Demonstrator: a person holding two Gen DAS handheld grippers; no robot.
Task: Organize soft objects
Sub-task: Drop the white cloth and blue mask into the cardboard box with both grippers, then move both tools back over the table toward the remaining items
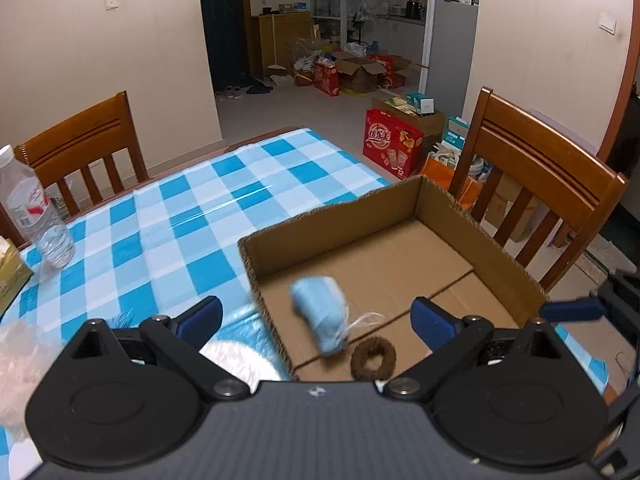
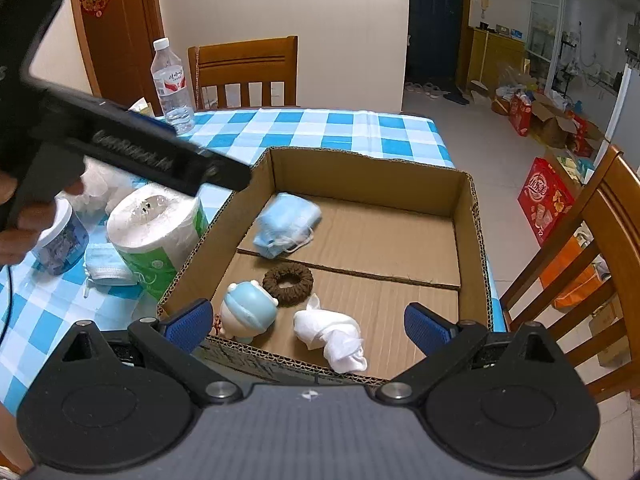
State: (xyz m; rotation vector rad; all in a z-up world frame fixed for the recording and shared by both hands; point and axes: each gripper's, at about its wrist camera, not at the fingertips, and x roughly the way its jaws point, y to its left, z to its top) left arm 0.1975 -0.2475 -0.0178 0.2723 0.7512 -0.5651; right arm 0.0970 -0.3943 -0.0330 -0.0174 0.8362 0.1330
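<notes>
Hovering, left gripper (image 1: 316,322): it hangs above the near-left corner of the cardboard box (image 2: 372,164), fingers spread wide with nothing between them; in the right wrist view its dark body crosses the upper left, gripped by the person's hand (image 2: 16,216).
Right gripper (image 2: 308,326): it sits low at the box's near wall, pointing across the interior, jaws parted wide and empty.
Blue face mask bundle (image 2: 286,224): blurred in the left wrist view, it lies on the box floor toward the far-left corner, white ear loops trailing out of it.
Brown scrunchie (image 2: 288,282): flat on the floor, just nearer than the bundle.
Blue-hatted toy figure (image 2: 250,312): against the near wall, beside the scrunchie.
White cloth wad (image 2: 332,334): near wall, right of the figure.
Open floor: the right half and far-right corner of the box are bare cardboard.
Outside the box: toilet paper roll (image 2: 154,232) stands touching the left wall; a loose face mask (image 2: 106,266) lies beside it; a small jar (image 2: 60,240) further left.
Table edges: checked tablecloth (image 1: 192,220) carries a water bottle (image 2: 172,88) at the far side; wooden chairs (image 1: 532,184) close in on the far and right sides.
</notes>
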